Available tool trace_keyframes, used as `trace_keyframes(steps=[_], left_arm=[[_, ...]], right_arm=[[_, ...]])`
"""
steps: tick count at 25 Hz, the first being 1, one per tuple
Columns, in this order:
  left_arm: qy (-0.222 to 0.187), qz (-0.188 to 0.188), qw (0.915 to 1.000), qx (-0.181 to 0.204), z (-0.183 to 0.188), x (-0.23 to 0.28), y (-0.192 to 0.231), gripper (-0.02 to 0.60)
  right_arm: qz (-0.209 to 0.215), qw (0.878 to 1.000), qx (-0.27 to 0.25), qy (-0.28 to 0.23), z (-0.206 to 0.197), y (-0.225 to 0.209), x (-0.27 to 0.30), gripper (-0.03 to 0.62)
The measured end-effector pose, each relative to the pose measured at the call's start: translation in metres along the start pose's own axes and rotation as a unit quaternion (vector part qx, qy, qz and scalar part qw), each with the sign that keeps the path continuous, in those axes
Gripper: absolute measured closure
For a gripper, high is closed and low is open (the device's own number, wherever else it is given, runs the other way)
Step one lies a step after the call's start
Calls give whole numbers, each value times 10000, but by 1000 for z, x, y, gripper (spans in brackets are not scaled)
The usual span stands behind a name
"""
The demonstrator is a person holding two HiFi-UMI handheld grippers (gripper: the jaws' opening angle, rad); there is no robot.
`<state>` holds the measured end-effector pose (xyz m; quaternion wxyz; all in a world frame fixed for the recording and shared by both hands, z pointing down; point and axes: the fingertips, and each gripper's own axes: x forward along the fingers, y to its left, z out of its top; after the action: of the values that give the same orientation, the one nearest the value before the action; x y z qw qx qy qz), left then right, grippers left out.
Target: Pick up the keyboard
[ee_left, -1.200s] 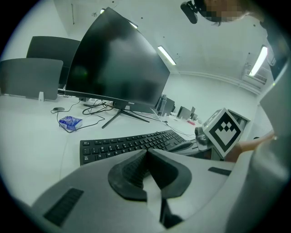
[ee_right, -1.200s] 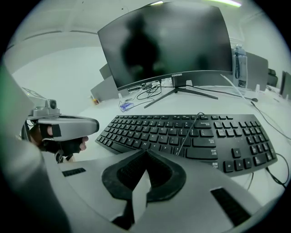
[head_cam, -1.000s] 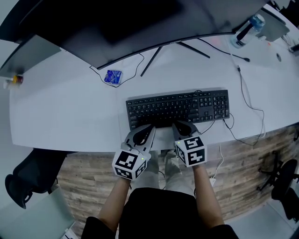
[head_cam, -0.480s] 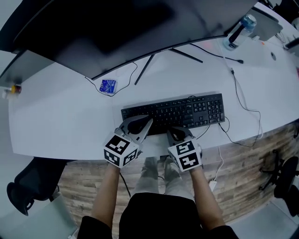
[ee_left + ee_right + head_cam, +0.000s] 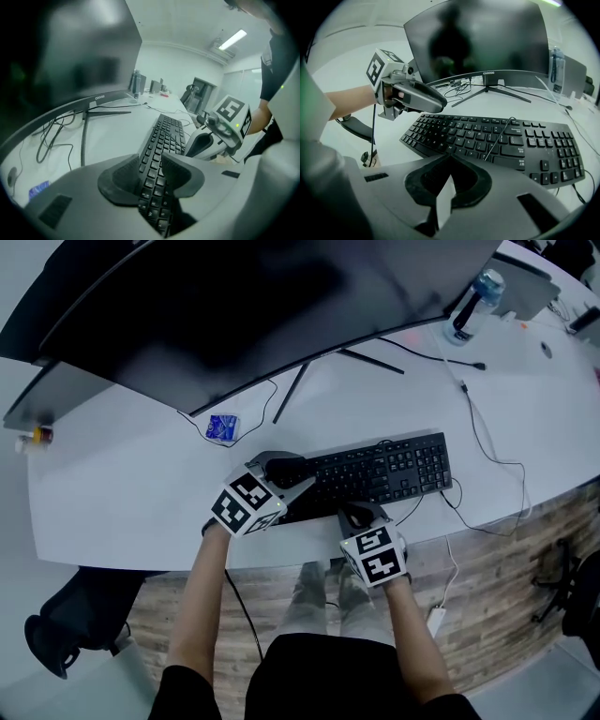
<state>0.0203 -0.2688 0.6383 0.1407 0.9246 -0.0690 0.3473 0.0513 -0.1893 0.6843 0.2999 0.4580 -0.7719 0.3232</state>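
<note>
Wooden floor (image 5: 178, 596) showed below the curved near edge of the white desk (image 5: 122, 484). Just past this edge the right gripper (image 5: 356, 510) pointed down at the bare desk, and its jaws were clenched together with nothing between them. Its tips were just beside the near long side of the black keyboard (image 5: 380, 470), about at the middle of it; whether they touched it could not be told.

The left gripper (image 5: 298, 474) came from the left side over the left end of the keyboard. Its jaws were opening, with the keys of this end between them, and the pads did not seem to press on it.

The keyboard lay flat on the desk, parallel to the near edge, and its cable (image 5: 478, 437) ran away from the right end. Left of the keyboard the desk was wide and bare. Behind it there was a small blue packet (image 5: 221, 427) with thin wires. Farther back the stand legs (image 5: 300, 381) of the big curved monitor (image 5: 234, 315) stood, well apart from the keyboard. A water bottle (image 5: 473, 301) stood at the far right.
</note>
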Motion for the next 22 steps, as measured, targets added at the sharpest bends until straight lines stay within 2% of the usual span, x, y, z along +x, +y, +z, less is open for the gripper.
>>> trace_keyframes(steps=[3,5,15,22], left_arm=[[454,-45,9978,479,0,7,5,409],[644,-143,9961,591,1,11,11,393],[1095,-584,9907,558,-6,23,28,379],[1741,-1116,9769,541,-25,33,24,368]], right_arm=[[-7,10000,31,-15,0,0,0,589],[-26,10000,-3,20,0,1,0,589],[-123,9999,-118,10,1,2,0,589],[-34,9999,-101,33,1,2,0,589]])
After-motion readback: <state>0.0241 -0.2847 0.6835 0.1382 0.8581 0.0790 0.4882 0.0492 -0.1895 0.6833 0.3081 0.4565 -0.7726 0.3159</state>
